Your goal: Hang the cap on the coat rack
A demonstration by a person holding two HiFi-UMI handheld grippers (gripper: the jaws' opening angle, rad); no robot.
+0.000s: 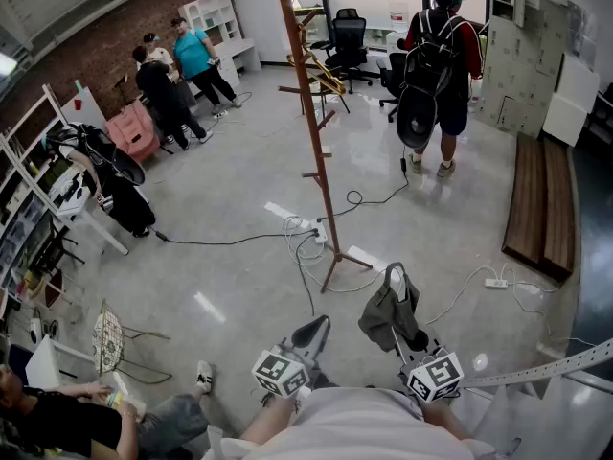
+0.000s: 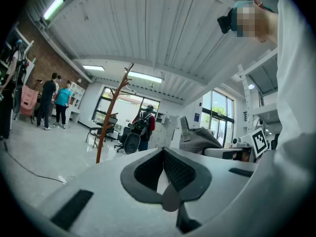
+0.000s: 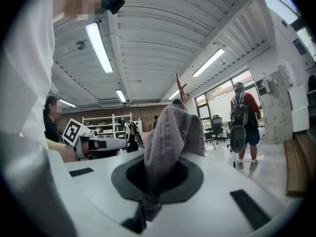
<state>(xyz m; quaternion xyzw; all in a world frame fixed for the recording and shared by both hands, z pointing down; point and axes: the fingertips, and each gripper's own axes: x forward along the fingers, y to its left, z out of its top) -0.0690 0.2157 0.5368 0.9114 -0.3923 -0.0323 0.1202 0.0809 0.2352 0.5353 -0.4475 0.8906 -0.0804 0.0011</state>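
Observation:
A tall wooden coat rack [image 1: 311, 132] with short side pegs stands on the shiny floor ahead of me. My right gripper [image 1: 407, 332] is shut on a grey cap [image 1: 386, 310], holding it low and just right of the rack's feet. In the right gripper view the cap [image 3: 170, 137] bunches up out of the jaws of the right gripper [image 3: 158, 174], and the rack's top [image 3: 181, 89] shows behind it. My left gripper [image 1: 314, 331] is beside it, shut and holding nothing. The left gripper view shows the left gripper [image 2: 165, 174] with the rack [image 2: 111, 117] far off at the left.
Cables and a power strip [image 1: 308, 230] lie around the rack's base. A person with a backpack [image 1: 439, 65] stands beyond, and others [image 1: 177, 75] are at the back left. A wooden bench [image 1: 541, 204] is right; a golf bag [image 1: 105, 180] and a seated person [image 1: 57, 415] are left.

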